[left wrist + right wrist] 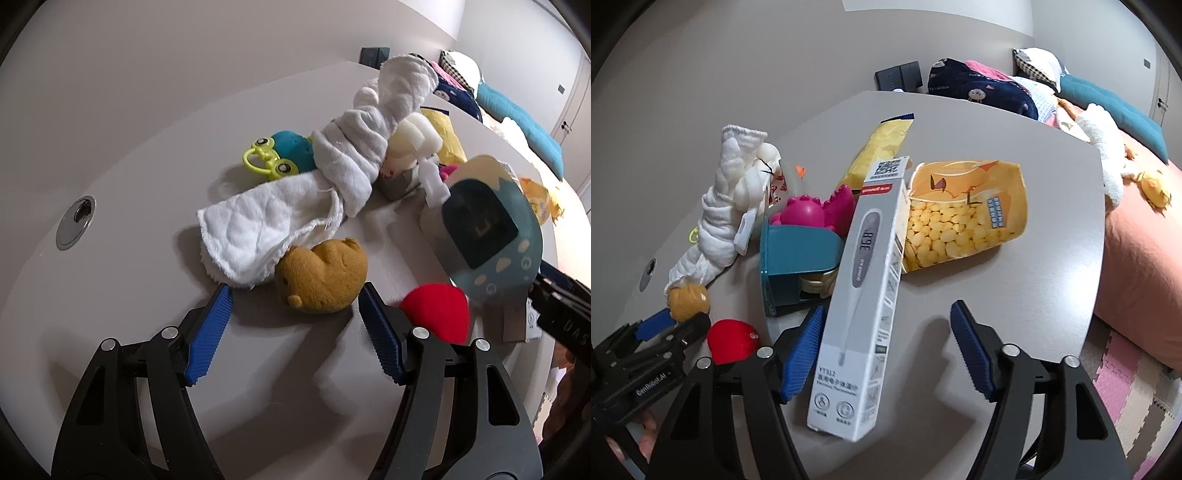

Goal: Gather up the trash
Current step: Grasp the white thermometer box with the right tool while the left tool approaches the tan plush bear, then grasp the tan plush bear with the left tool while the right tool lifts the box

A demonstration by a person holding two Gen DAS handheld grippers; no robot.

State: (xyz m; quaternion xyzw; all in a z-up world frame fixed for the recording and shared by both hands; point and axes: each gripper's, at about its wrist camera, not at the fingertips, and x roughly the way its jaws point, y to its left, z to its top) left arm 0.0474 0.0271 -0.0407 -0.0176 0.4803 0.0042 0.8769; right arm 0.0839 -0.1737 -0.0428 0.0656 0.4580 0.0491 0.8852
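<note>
A grey thermometer box (864,295) lies lengthwise between the fingers of my right gripper (888,308). The left pad (805,347) is against the box's edge, while the right pad (971,350) stands well clear, so the gripper is open. Beyond the box lie a yellow snack bag (964,214) and a yellow wrapper (882,147). My left gripper (295,295) is open around a brown plush bear (321,277), whose near end sits between the fingertips; no pad presses on it.
On the grey table (1034,295) are a white cloth (258,229), a frog rattle (280,155), a red ball (436,314), a teal container (798,247) and a magenta toy (816,210). A bed (1137,258) and a foam mat (1126,387) lie to the right.
</note>
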